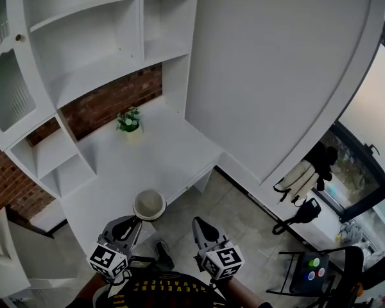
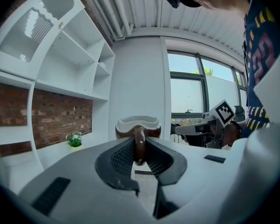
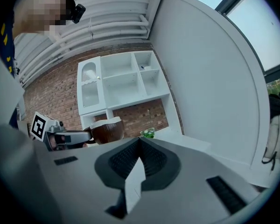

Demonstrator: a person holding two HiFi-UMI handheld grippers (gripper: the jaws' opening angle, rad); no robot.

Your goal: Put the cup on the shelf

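The cup (image 1: 149, 204) is brown outside and white inside. It is up in the air and stands upright, with its open top up. Its handle (image 2: 139, 143) sits between the jaws of the left gripper (image 1: 133, 222), and the jaws squeeze it from both sides. The jaws are only a little way apart, just as wide as the handle.

A small green plant (image 1: 129, 120) stands on the white desk (image 1: 173, 153). The cup is well apart from the plant, on the person's side of it, at the near edge of the desk. The right gripper (image 1: 197, 224) is to the right of the cup, farther from the plant and over the grey floor (image 1: 237, 210). Its jaws are pressed together and hold nothing.

The white shelf (image 1: 83, 43) is above the plant and behind it, against a red brick wall (image 1: 109, 101). The cup is not on the shelf yet. In the left gripper view, a big window (image 2: 196, 92) is far to the right of the plant.
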